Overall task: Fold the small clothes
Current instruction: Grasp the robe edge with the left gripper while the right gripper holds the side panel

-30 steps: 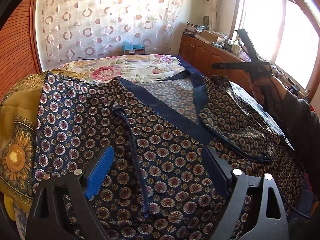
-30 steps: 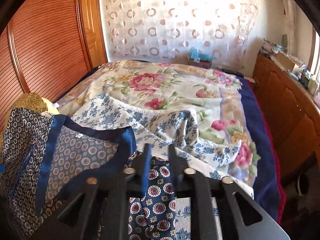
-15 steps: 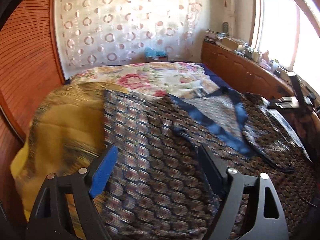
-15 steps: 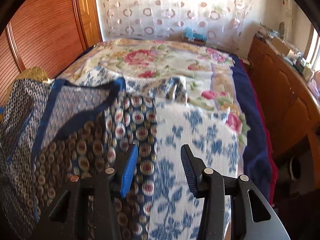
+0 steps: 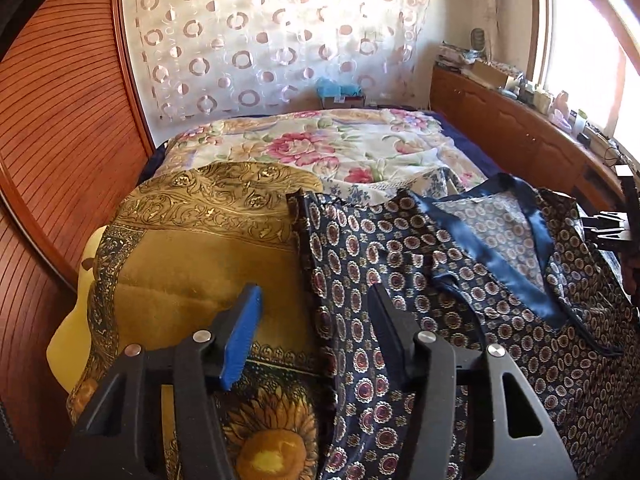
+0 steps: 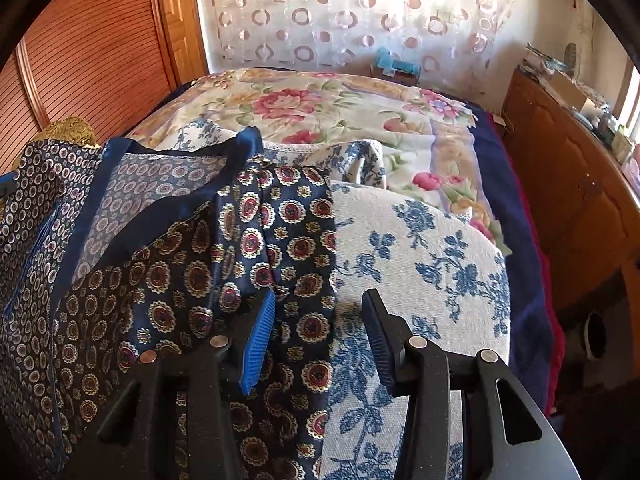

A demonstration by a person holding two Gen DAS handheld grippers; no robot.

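A navy garment with a medallion print and satin blue trim (image 5: 440,272) lies spread on the bed. It also shows in the right wrist view (image 6: 192,264). My left gripper (image 5: 316,316) is open and empty, straddling the garment's left edge where it meets a gold cushion (image 5: 192,256). My right gripper (image 6: 320,320) is open and empty, over the garment's right edge, where it lies on a white cloth with blue flowers (image 6: 420,256). The right gripper's black frame shows at the far right of the left wrist view (image 5: 612,224).
The bed carries a floral spread (image 6: 320,108) over a dark blue blanket (image 6: 516,216). A ribbed wooden wardrobe (image 5: 60,128) stands on the left. A wooden cabinet with clutter (image 6: 580,168) runs along the right. A curtain (image 5: 272,36) hangs behind.
The right gripper opened and let go of the navy garment, which now lies flat. The left gripper swung left to the garment's edge by the gold cushion.
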